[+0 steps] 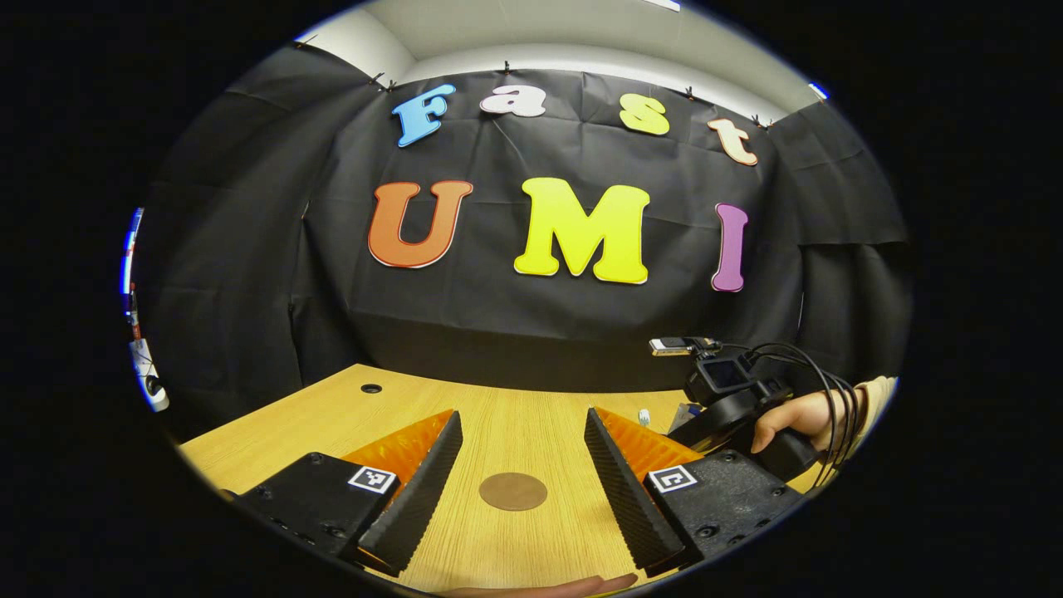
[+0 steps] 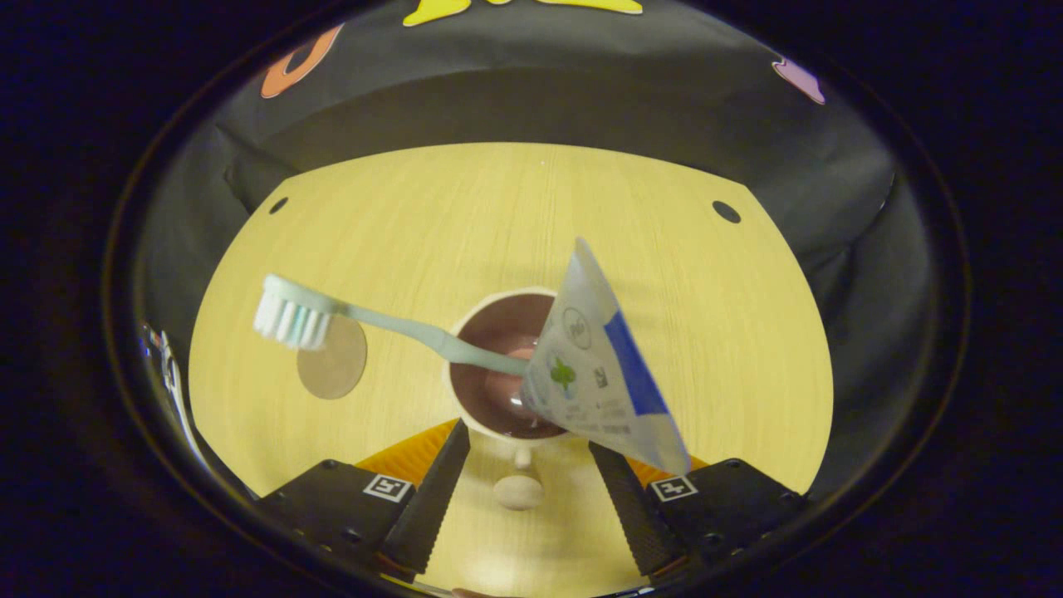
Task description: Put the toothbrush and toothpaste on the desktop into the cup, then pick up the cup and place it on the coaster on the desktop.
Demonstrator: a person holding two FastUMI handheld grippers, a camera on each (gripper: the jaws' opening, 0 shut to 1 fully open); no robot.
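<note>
With brush [image 2: 374,322] and paste [image 2: 602,365] already in the cup [image 2: 498,365], we hover the right gripper [image 2: 523,490] above it, fingers released; next, grasp its handle [image 2: 519,490] and carry it left to the coaster [image 2: 332,365].

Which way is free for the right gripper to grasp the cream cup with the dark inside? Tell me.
Probably yes, from above: the right gripper hangs open over the cream cup, its knobbed handle between the fingers. The pale green toothbrush and the white-and-blue toothpaste tube lean out and may crowd it.
</note>
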